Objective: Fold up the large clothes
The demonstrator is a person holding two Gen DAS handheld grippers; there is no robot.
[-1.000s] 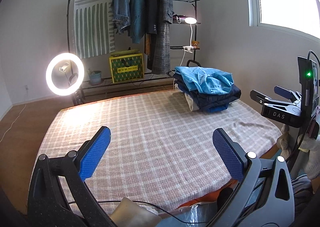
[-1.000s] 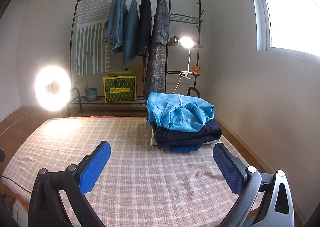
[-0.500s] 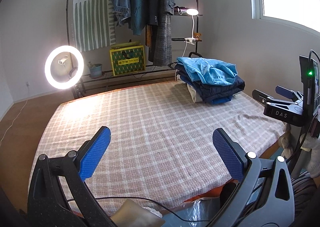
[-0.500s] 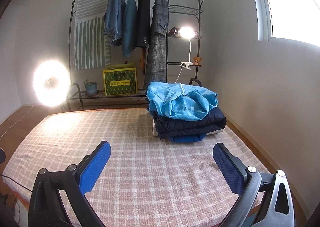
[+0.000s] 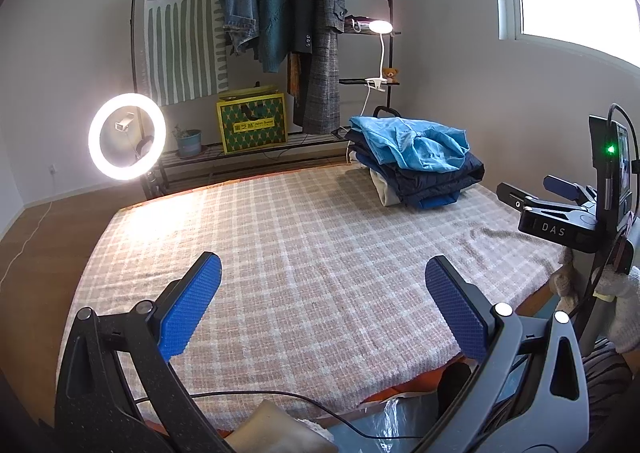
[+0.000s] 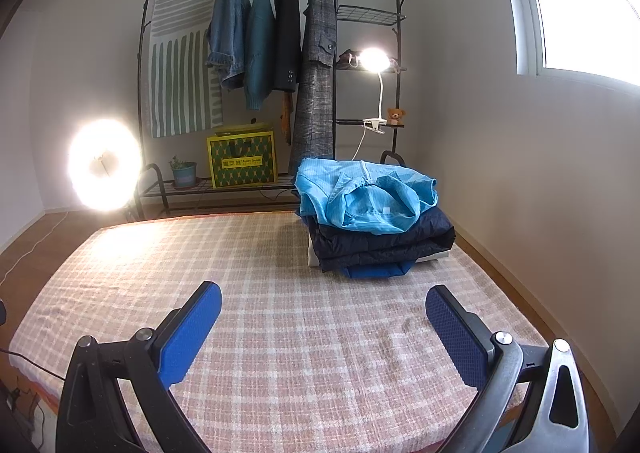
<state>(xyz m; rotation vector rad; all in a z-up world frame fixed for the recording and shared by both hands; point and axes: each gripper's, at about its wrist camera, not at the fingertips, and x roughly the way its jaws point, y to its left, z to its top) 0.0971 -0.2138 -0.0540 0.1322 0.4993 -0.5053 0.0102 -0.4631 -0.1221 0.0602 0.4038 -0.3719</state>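
Both grippers, left gripper (image 5: 322,285) and right gripper (image 6: 322,317), are held spread and empty above the plaid bed cover (image 6: 280,293); folded clothes (image 6: 372,221) are stacked aside, probably finished.

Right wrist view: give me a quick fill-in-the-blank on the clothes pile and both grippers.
1. The top garment of the folded pile is light ____.
2. The pile sits on the ____ blanket.
3. The right gripper is ____, holding nothing.
4. The left gripper holds ____.

Missing words: blue; plaid; open; nothing
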